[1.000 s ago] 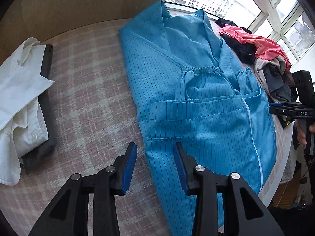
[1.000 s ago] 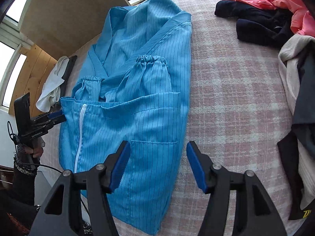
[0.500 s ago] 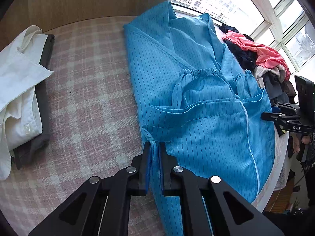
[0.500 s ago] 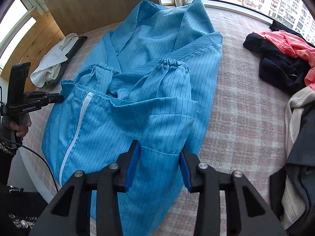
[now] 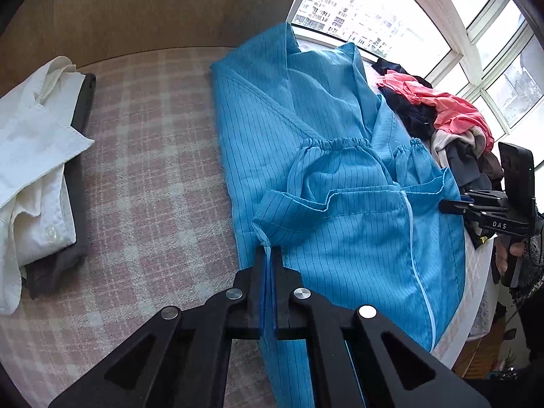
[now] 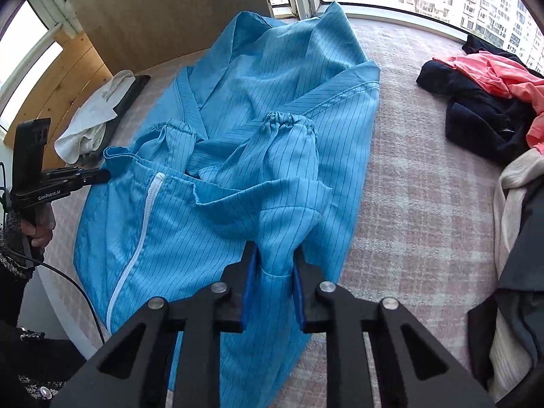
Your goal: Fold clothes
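Both tongs, left and right, pinch hem corners of blue striped coat on bed, sleeves folded in; next, probably carry hem toward collar.

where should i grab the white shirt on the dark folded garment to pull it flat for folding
Judging from the left wrist view, take the crumpled white cotton shirt by its pointed collar flap, coming from the side of the blue striped coat. That flap juts free over the checked cloth, so a finger could slip under it.
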A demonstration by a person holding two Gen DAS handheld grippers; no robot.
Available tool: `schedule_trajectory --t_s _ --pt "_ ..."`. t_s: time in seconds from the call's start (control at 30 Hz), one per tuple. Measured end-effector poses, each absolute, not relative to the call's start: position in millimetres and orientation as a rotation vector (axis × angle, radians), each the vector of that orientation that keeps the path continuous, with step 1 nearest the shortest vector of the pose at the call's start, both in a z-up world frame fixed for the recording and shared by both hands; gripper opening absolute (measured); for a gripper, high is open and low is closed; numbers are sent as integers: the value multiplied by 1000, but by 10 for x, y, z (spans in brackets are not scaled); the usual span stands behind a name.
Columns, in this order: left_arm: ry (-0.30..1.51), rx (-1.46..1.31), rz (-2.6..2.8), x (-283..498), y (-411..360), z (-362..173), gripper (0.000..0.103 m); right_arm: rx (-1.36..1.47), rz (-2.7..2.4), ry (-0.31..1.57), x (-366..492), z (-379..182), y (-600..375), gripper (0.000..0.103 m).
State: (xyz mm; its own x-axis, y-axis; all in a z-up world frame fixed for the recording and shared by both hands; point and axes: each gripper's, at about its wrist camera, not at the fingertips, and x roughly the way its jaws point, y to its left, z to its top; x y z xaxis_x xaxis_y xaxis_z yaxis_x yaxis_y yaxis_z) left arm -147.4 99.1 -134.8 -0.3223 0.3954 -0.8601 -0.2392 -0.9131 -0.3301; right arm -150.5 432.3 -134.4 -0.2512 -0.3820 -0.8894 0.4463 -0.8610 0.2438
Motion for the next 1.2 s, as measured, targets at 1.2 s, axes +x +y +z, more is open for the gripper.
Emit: schedule_trajectory --t_s 1.2 --pt "145 -1320 2331 -3009 1535 -660 34 1356 -2205 40 -3061 -814 4267 50"
